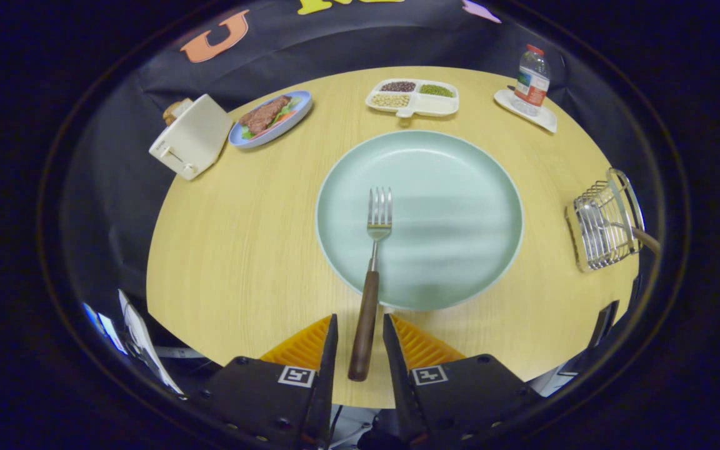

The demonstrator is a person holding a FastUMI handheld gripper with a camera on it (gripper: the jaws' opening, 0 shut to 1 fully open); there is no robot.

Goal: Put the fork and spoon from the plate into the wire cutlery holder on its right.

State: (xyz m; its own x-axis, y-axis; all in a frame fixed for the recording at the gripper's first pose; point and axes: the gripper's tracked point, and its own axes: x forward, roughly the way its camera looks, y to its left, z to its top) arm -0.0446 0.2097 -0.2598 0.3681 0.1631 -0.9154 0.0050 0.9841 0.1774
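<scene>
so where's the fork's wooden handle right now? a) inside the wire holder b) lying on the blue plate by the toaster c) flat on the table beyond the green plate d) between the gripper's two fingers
d: the fork has its handle between the fingers of the gripper, tines over the green plate.

The gripper (360,340) is standing with its fingers apart on either side of the wooden handle of the fork (372,275), not pressing it. The fork's tines are lying on the pale green plate (460,212) on the round wooden table (241,250). The wire cutlery holder (604,228) is sitting right of the plate (a wooden handle is sticking out of it).
</scene>
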